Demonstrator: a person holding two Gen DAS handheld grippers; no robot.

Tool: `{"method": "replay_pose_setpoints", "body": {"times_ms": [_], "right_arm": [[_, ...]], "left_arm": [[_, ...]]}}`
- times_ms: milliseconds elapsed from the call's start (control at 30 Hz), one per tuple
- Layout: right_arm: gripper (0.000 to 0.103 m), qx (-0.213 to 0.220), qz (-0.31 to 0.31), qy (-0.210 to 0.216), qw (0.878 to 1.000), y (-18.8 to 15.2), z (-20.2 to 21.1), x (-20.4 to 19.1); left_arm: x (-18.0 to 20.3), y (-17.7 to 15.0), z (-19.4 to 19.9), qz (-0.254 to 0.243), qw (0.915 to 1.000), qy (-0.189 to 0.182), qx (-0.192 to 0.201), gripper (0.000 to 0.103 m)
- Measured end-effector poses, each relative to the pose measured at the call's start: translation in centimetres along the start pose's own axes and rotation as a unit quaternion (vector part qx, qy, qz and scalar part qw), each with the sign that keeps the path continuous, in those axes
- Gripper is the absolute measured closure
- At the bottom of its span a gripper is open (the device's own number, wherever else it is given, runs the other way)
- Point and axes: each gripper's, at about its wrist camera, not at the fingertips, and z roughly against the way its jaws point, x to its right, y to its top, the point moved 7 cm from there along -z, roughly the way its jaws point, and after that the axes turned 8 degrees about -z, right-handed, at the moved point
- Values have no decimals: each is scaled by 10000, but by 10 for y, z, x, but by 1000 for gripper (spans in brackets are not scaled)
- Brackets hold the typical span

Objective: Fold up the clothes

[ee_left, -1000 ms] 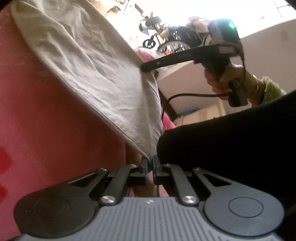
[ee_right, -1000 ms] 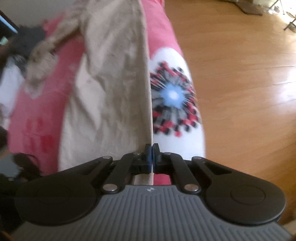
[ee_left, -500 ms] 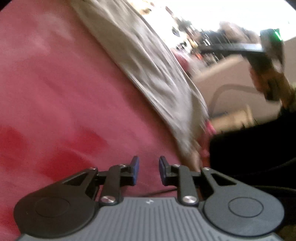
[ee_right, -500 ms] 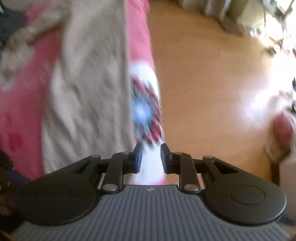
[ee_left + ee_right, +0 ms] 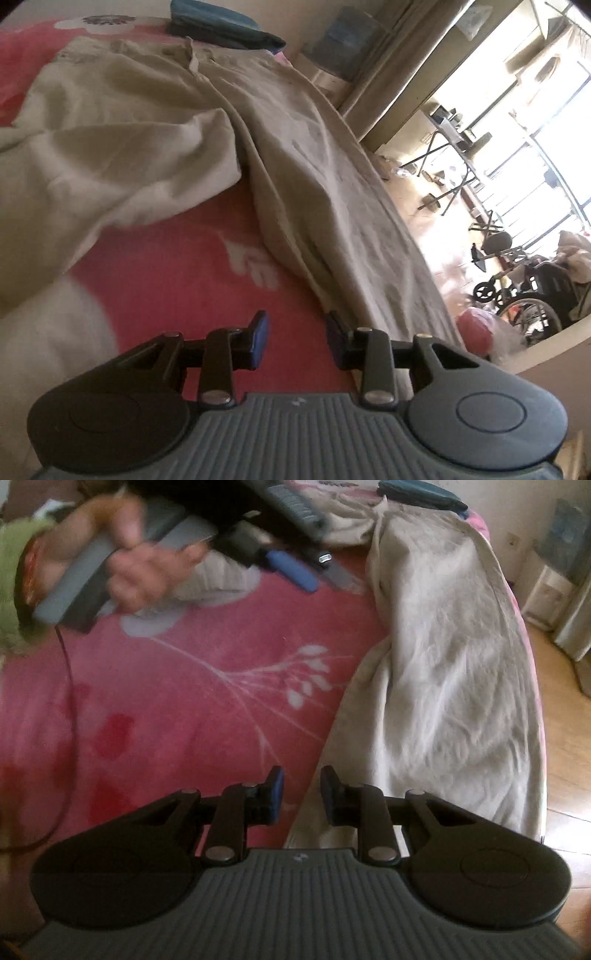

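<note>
Beige trousers (image 5: 317, 173) lie spread across a pink floral bedspread (image 5: 177, 273), one leg running along the bed's edge beside the wooden floor (image 5: 565, 723), the other bunched toward the middle of the bed. The left gripper (image 5: 295, 336) hovers low over the bedspread with its jaws spread and nothing between them, the nearer trouser leg just beside its right fingertip. The right gripper (image 5: 301, 794) also has its jaws spread and empty, above the hem end of that leg. In the right wrist view, the person's left hand (image 5: 122, 565), blurred, holds the other tool over the bed. A dark teal folded item (image 5: 221, 26) rests at the far end.
</note>
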Motion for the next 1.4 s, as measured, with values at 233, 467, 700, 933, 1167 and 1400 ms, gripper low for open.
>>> {"method": "replay_pose_setpoints", "body": {"times_ms": [233,467,700,933,1167,1400], "right_arm": [[83,-2,263,-426,9987,-7,-9,-9],[100,38,-55,-591,9982,-4,-12,6],[102,-41,-1292,649,9895,8,18,31],[102,-309,-2067,1289,9694,-1,7,49],[102,-505,-1909,1240,9724,-6,-16,41],[98,-487,-1365,1126,9830,-12,-11,24]], "left_arm": [[-9,17,-16,128,9998,-115,116,77],[-13,19,-33,110,9998,36,132,99],[-25,28,5,176,9986,-157,477,100],[-49,7,1,336,9991,145,214,101],[-64,-1,2,583,9980,86,247,100],[-65,1,12,558,9977,6,378,93]]}}
